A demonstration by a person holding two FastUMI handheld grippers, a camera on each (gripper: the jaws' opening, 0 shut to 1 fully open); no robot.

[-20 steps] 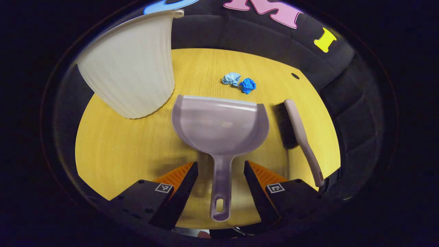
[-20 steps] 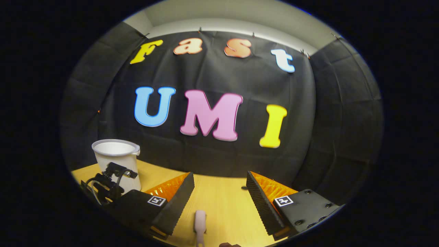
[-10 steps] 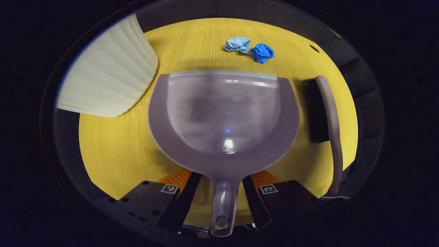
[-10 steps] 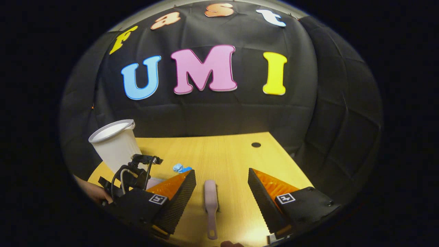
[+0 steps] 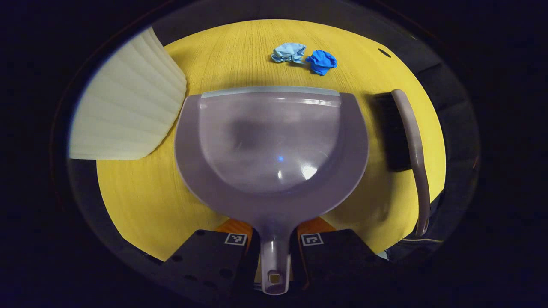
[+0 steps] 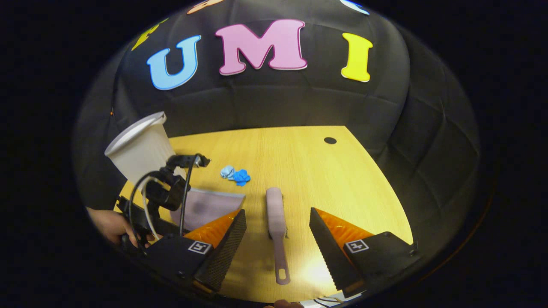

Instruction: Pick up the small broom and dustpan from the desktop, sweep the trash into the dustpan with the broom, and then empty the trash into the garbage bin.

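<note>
A booth walled in black cloth (image 6: 274, 107) surrounds a yellow wooden desktop (image 6: 325, 179) with a small dark round hole (image 6: 330, 140) near its far edge. At the far left of the desktop stands a ribbed white garbage bin (image 5: 128, 115). Just right of the bin lies a wide mauve dustpan (image 5: 272, 145), mouth facing away. The left gripper (image 5: 274, 250) has its fingers closed narrow against both sides of the dustpan's handle. Beside the dustpan on its right lies the small broom (image 6: 276, 222), dark bristles toward the pan. The right gripper (image 6: 277, 235) hangs above the broom's handle, fingers spread wide. Beyond the dustpan's mouth sit two crumpled blue scraps of trash (image 5: 305, 58), touching each other.
</note>
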